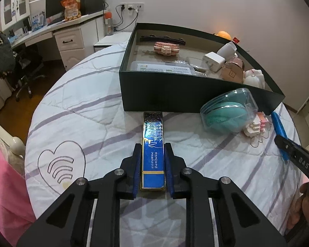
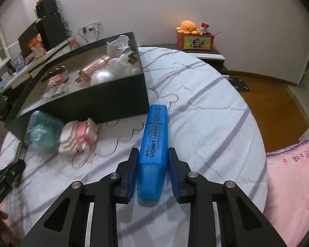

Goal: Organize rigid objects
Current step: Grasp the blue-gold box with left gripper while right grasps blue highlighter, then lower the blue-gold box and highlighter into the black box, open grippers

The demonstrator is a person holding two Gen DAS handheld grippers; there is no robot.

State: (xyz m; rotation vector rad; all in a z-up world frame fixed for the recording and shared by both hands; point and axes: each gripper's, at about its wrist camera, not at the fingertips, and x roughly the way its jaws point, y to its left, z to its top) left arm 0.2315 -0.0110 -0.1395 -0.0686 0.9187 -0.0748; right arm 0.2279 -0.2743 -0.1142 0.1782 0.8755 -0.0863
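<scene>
Left tool [image 1: 152, 164] is clenched on a flat blue-and-gold case [image 1: 153, 150], held above the bed quilt [image 1: 82, 107] just short of the dark box [image 1: 175, 90]. Right tool [image 2: 153, 170] is clenched on a blue highlighter [image 2: 154, 144], also held over the quilt beside the box's near corner.

Progress: partial. The box already holds several items: a white charger [image 1: 213, 60], a pink cylindrical case [image 1: 232, 70], a pink brick model [image 1: 166, 48] and a flat labelled pack [image 1: 162, 68].

Outstanding: both held items are not yet in the box. A teal puff in a clear tub [image 1: 228, 111] and a small pink-and-white brick model [image 2: 79, 138] lie on the quilt against the box's outer wall.
</scene>
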